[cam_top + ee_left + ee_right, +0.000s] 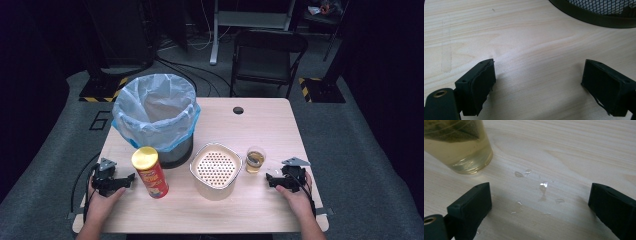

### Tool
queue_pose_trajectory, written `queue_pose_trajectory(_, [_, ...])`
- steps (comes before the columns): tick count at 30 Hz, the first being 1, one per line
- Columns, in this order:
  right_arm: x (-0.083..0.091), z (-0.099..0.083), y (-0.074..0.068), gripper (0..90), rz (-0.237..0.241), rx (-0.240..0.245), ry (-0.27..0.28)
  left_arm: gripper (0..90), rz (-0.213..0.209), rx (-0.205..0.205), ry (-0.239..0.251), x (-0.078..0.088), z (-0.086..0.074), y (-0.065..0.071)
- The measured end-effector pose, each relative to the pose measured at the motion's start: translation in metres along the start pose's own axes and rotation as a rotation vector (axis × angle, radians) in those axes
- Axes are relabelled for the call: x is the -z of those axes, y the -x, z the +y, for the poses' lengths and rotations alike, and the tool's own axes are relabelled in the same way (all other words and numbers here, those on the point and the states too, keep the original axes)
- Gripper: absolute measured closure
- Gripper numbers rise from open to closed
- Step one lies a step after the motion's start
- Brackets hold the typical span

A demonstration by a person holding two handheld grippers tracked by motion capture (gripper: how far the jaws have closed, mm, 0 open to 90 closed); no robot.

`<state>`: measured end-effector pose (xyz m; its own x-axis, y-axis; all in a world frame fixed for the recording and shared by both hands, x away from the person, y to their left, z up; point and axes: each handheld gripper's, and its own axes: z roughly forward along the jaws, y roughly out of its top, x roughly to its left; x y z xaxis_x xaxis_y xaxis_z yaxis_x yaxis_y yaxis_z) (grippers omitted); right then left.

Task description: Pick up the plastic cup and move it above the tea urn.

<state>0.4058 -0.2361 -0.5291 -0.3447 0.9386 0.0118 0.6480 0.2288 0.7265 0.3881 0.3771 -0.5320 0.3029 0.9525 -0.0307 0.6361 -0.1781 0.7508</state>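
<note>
Both grippers just sit on the worktop, jaws wide apart with nothing between them. Left gripper is right beside the red chip can; right gripper is near the tea cup, droplets below it.

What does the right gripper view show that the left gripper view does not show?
Right gripper view: the clear cup of yellowish tea with a tea bag inside, and water drops on the wood between the open jaws of the right gripper. Left gripper view: the dark mesh bin base beyond the open left gripper. Both share the pale wooden table and nothing held.
</note>
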Motion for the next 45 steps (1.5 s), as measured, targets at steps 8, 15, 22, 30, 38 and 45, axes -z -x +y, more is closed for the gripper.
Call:
queue_pose_trajectory(8, [0.002,-0.002,-0.001,6.5,-0.010,0.008,0.006,11.4,-0.004,-0.004,0.001,0.001,-0.001,0.002])
queue_pose_trajectory(15, [0.005,-0.004,-0.002,14.3,-0.013,0.005,0.022,11.4,-0.002,-0.005,0.001,0.001,-0.001,0.002])
queue_pose_trajectory(22, [0.008,-0.005,-0.005,20.2,-0.006,-0.004,0.028,11.4,-0.001,0.000,-0.003,0.001,-0.001,0.002])
queue_pose_trajectory(30, [0.028,0.005,-0.015,53.7,-0.011,0.011,-0.018,11.3,-0.001,0.001,-0.001,0.001,-0.002,0.002])
queue_pose_trajectory(38, [0.071,0.042,-0.035,58.9,0.085,0.089,0.050,11.4,-0.001,0.001,-0.001,0.001,-0.002,0.002])
queue_pose_trajectory(45, [0.100,0.082,-0.065,61.8,0.212,0.163,0.132,11.4,-0.002,0.001,0.000,0.001,-0.002,0.002])
